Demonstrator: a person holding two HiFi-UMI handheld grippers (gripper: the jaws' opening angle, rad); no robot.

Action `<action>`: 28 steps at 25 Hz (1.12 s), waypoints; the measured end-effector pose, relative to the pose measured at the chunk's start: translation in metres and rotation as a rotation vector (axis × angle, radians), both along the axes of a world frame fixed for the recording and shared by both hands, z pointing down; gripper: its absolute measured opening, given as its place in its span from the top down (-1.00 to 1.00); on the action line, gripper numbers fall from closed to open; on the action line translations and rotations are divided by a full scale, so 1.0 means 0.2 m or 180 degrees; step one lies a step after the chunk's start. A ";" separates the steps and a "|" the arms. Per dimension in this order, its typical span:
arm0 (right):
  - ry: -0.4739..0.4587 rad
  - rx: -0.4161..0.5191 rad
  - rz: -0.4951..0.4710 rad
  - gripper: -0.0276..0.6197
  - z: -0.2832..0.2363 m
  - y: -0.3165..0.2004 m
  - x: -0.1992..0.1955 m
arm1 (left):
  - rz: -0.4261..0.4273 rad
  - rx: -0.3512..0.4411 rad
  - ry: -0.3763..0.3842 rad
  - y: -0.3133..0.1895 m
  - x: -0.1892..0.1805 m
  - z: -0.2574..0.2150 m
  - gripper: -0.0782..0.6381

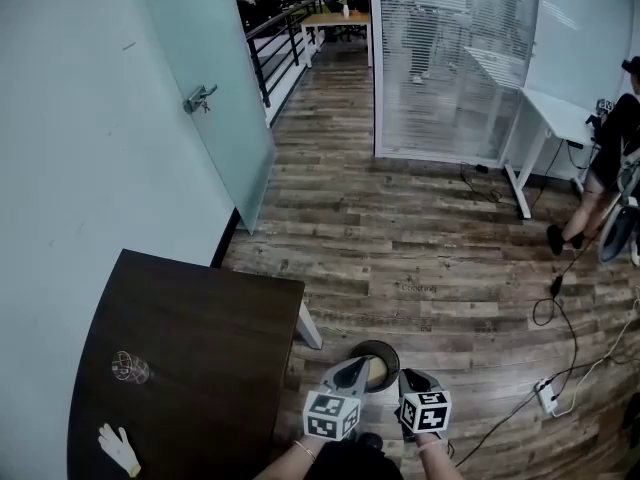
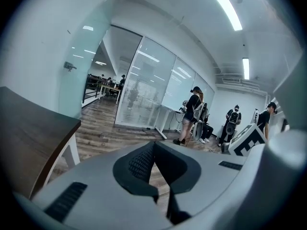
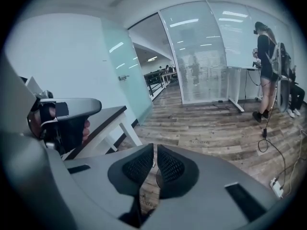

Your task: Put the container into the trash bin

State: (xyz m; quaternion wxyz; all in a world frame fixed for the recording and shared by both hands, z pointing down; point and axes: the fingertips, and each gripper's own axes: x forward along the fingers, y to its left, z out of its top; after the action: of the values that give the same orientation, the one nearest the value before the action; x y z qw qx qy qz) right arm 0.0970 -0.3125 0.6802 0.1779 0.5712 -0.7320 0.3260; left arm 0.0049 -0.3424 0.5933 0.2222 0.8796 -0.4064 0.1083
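Over the bin (image 1: 362,349), my left tongs (image 2: 152,150) are pressed together and my right tongs (image 3: 155,152) are a slit apart, empty. The pale shape inside looks like the container (image 1: 379,371). Clipping the rim could tip it. The table (image 1: 200,348) crowds the left; cables (image 1: 560,308) trail right.

The left gripper (image 1: 352,370) and right gripper (image 1: 413,378) have smooth grey shells, black ribbed pads (image 3: 171,166), and black-and-white marker cubes (image 1: 332,415) at 6 o'clock of the jaws.

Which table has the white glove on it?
The dark brown table at lower left; the glove lies on it. The white desk is at right.
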 end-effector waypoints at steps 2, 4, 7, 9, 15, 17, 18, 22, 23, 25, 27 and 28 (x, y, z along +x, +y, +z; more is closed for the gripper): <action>-0.0061 0.0065 0.0039 0.82 -0.07 0.03 0.01 | 0.0036 0.0032 -0.0032 0.04 0.01 -0.05 0.73; -0.0128 0.0150 0.0086 0.85 -0.15 0.05 0.01 | 0.0059 0.0063 -0.0046 0.07 0.02 -0.10 0.73; -0.0134 0.0281 0.0109 0.89 -0.27 0.08 0.02 | 0.0056 0.0118 -0.0035 0.10 0.02 -0.18 0.73; -0.0129 0.0360 0.0113 0.89 -0.34 0.11 0.03 | 0.0067 0.0163 -0.0030 0.13 0.02 -0.24 0.73; -0.0160 0.0622 0.0041 0.89 -0.54 0.18 0.02 | 0.0114 0.0295 -0.0024 0.22 0.02 -0.40 0.73; -0.0155 0.0728 -0.0017 0.89 -0.61 0.22 0.01 | 0.0142 0.0314 -0.0028 0.27 0.02 -0.43 0.73; -0.0126 0.0784 -0.0053 0.89 -0.64 0.23 0.01 | 0.0166 0.0328 -0.0027 0.29 0.03 -0.44 0.73; -0.0039 0.0987 -0.0142 0.89 -0.77 0.26 0.02 | 0.0242 0.0398 -0.0027 0.35 0.07 -0.50 0.73; -0.0044 0.1025 -0.0148 0.89 -0.80 0.27 0.01 | 0.0256 0.0413 -0.0021 0.36 0.07 -0.52 0.73; -0.0048 0.1089 -0.0165 0.89 -0.86 0.29 0.01 | 0.0290 0.0444 -0.0015 0.38 0.06 -0.56 0.73; -0.0032 0.1141 -0.0191 0.89 -0.91 0.31 -0.01 | 0.0316 0.0470 -0.0015 0.40 0.05 -0.59 0.73; -0.0022 0.1164 -0.0203 0.89 -0.93 0.32 -0.02 | 0.0321 0.0482 -0.0015 0.41 0.04 -0.60 0.73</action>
State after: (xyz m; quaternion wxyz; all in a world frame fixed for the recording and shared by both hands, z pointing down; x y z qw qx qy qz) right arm 0.0927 -0.2487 0.4941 0.0788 0.5694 -0.7974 0.1836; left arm 0.0128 -0.2599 0.4731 0.1484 0.9130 -0.3691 0.0903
